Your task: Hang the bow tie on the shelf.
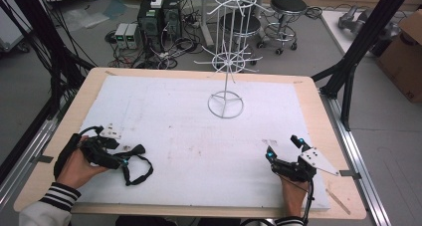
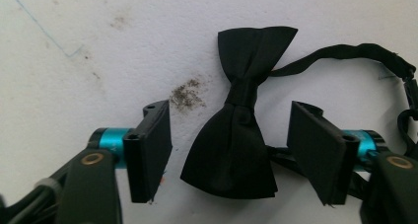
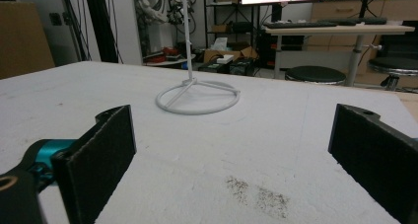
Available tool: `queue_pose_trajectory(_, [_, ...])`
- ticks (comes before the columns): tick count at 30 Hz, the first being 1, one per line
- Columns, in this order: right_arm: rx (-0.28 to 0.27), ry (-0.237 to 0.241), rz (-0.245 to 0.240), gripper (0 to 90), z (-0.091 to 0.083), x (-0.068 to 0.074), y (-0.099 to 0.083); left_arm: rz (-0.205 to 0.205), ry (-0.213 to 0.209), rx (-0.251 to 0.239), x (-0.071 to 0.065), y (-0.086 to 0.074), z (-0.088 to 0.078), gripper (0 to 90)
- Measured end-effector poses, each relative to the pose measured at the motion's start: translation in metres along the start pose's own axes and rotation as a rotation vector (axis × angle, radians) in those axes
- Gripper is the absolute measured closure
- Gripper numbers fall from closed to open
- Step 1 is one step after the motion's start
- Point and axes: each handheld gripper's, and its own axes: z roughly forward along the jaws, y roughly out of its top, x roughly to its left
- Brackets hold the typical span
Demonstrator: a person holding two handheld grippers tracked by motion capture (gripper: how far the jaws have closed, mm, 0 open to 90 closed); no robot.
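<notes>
Now we see the black fabric bow tie (image 2: pixel 236 120) lying flat on the white foam sheet (image 1: pixel 199 136) that covers the wooden table (image 1: pixel 328 131), at the near left part of it. Its thin black strap (image 2: pixel 345 54) curls away on the sheet toward the right. We hold the left gripper (image 2: pixel 229 155) over the bow tie, and its two black jaws stand on either side of the lower wing; the pads are apart from the cloth, so nothing is gripped. In the high view the left gripper (image 1: pixel 119 159) is dark against the tie, so we cannot well separate them there. The right gripper (image 1: pixel 283 149) rests at the near right of the sheet, with its jaws wide apart and only bare foam between them. The white wire display stand (image 1: pixel 226 66) is at the far middle, well apart from both grippers.
</notes>
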Motion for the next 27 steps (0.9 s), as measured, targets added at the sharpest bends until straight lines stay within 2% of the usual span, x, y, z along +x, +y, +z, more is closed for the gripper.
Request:
queue_pose_trajectory(3, [0.000,0.000,0.000,3.0,0.000,0.000,0.000,0.008,-0.012,0.020,-0.001,0.001,0.004,40.4])
queue_pose_trajectory(10, [0.000,0.000,0.002,3.0,0.000,0.000,0.000,0.013,-0.002,0.056,-0.001,0.004,0.010,42.9])
queue_pose_trajectory(13, [-0.001,-0.001,0.002,3.0,0.000,0.000,0.000,0.005,-0.005,0.063,-0.002,0.004,0.012,44.3])
queue_pose_trajectory(27, [-0.001,-0.001,0.002,3.0,0.000,0.000,0.000,-0.032,-0.031,0.102,-0.005,0.008,0.017,63.2])
